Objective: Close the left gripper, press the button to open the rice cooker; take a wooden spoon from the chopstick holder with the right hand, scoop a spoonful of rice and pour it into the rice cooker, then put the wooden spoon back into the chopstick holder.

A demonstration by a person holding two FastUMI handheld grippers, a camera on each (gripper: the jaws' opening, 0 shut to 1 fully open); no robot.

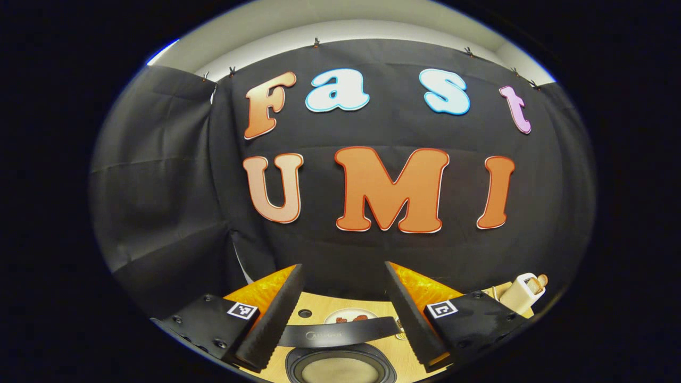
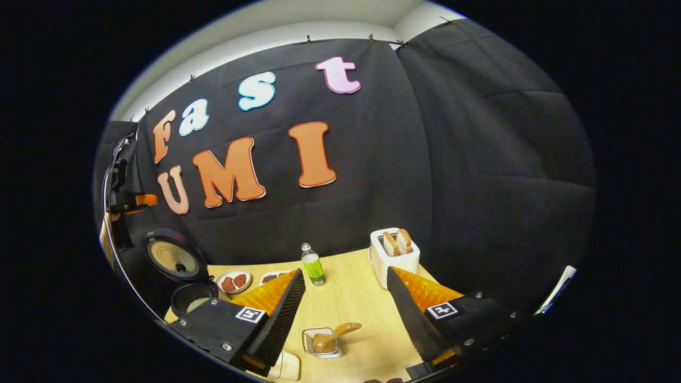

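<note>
While my jaws hang spread, the rice cooker [image 2: 183, 276] stands open and the wooden spoon [image 2: 332, 335] rests in the chopstick holder [image 2: 322, 343] mid-tabletop.

Even bright light, sharp focus, fisheye-bent edges.

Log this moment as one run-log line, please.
rice cooker: lid open | wooden spoon: in chopstick holder | left gripper: open above cooker | right gripper: open, empty, above holder
</note>
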